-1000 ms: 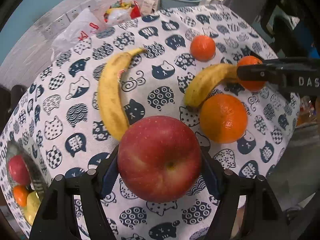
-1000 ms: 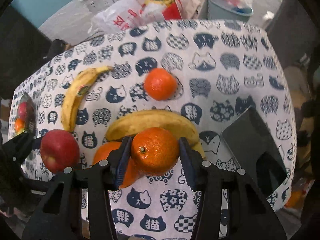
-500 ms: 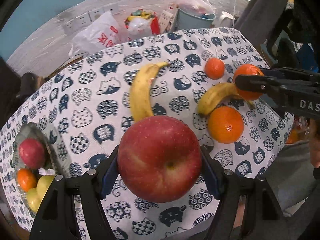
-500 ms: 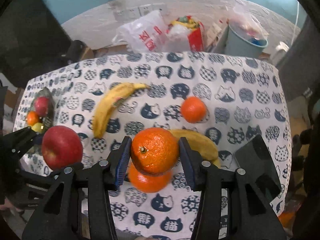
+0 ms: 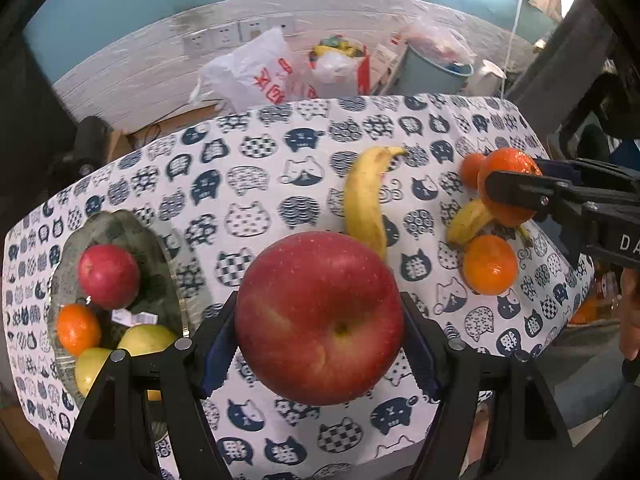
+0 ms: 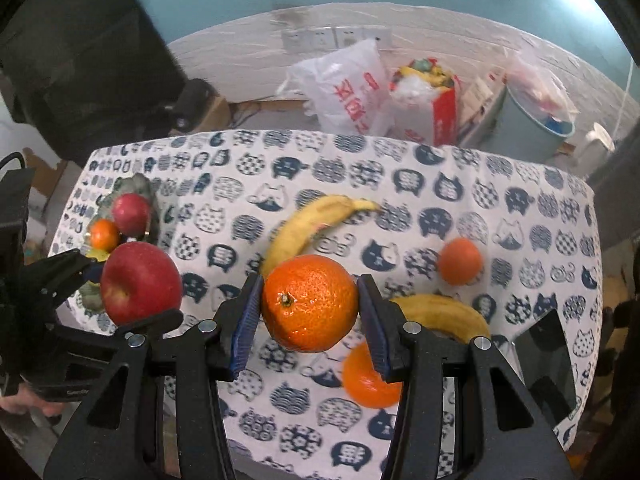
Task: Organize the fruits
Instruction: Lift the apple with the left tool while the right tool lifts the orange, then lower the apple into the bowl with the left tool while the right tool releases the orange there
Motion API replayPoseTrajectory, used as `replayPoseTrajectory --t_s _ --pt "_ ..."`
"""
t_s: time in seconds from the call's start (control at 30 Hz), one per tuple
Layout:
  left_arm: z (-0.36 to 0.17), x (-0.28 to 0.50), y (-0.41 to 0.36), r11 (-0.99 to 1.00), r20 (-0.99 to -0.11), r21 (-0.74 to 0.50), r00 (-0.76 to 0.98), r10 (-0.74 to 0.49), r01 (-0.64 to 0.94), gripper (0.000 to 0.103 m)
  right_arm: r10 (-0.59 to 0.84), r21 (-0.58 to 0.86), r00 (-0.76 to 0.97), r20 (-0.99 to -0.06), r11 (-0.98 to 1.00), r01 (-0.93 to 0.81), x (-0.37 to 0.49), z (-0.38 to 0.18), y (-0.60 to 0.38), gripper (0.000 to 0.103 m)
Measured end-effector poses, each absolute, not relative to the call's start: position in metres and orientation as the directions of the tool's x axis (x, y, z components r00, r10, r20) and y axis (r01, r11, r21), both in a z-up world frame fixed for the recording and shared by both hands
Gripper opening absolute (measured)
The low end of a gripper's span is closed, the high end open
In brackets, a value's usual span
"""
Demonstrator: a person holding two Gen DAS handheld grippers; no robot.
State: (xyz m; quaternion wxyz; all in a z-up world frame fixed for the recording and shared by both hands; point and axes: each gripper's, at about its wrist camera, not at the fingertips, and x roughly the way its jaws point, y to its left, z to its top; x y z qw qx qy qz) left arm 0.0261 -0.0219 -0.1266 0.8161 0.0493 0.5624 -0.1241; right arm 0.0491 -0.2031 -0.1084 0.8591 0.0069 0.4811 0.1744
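Fruits in hand, both sides. Your left gripper [image 5: 320, 320] has its jaws clamped on the red apple [image 5: 319, 317], pads pressed flat to its flanks, stem dimple facing the camera. Your right gripper [image 6: 310, 306] has its jaws closed on an orange [image 6: 310, 303], stem end turned toward you. Both pieces ride clear above the tabletop [image 5: 248, 184].

Key relation: the glass bowl [image 5: 176, 264] lies forward and to the left of your left jaws, low in the left wrist view. From your right jaws it sits far off to the left, beyond the apple. So the left hand is the nearer one; judged from this, the apple goes in first, and the orange has to cross behind it.

Bowl contents: a red apple, a small orange, two yellow-green fruits, a scrap of white paper. The open room looks to be on the bowl's far side, nearest your jaws' line of travel.

Loose on the cloth, to the right of your left jaws: one banana [image 5: 366, 200] with its long axis running away from you, a second banana [image 6: 440, 316] lying crosswise, an orange [image 5: 490, 264] touching it, and a smaller orange [image 6: 460, 261] farther back.

Watch: two grippers converging on one bowl could knock together.
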Motion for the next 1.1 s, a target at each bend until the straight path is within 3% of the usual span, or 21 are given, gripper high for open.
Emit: replayPoseTrajectory --t_s 0.57,1.1 --pt "-0.115 0.018 0.079 0.994 -0.913 -0.087 0.394 -0.109 0.073 0.075 0.382 0.170 0.431 -0.817 0.875 -0.452 0.058 -0.099 -0.096 0.047" --pt "-0.139 0.022 0.158 0.993 -0.925 -0.085 0.376 -0.048 -0.083 0.075 0.423 0.184 0.368 -0.828 0.825 -0.534 0.074 -0.108 -0.013 0.047"
